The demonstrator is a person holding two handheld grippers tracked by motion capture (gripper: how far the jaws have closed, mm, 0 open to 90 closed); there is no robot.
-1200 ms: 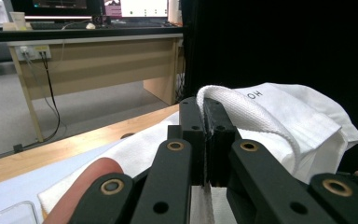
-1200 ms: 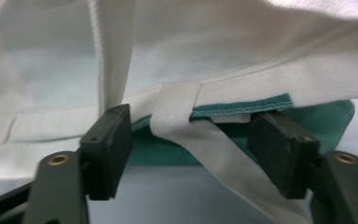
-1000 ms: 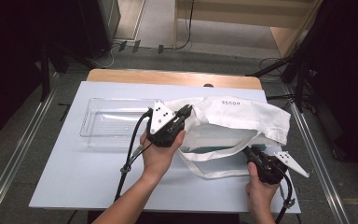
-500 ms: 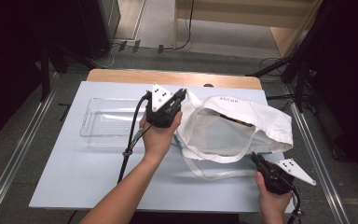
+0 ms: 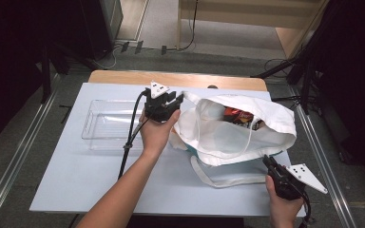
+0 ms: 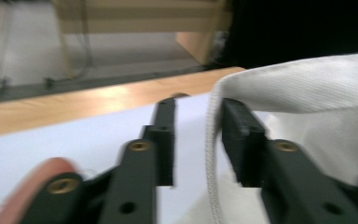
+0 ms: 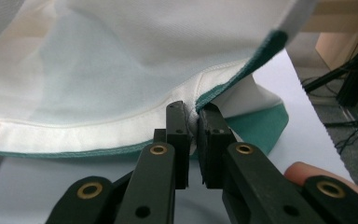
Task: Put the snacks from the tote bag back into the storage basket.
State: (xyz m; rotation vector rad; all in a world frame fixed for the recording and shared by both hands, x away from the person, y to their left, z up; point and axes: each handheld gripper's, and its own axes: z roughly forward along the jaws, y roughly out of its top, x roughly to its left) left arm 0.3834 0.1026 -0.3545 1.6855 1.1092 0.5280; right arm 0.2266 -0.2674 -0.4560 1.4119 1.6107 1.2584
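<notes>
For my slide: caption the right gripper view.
Right hand-held gripper pinches the white bag's green-trimmed hem above the table.

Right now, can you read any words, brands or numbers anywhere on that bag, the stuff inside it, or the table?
None can be read.
white cloth bag: no print legible on its visible cloth.
red and dark packet inside the bag: it carries markings, too small and blurred to read.
clear plastic tray: no label visible.
grey plate on the right tool and on the left tool: only small dots, no text.

Bag blocks table's right half; tray far-left; near-left corner free.
</notes>
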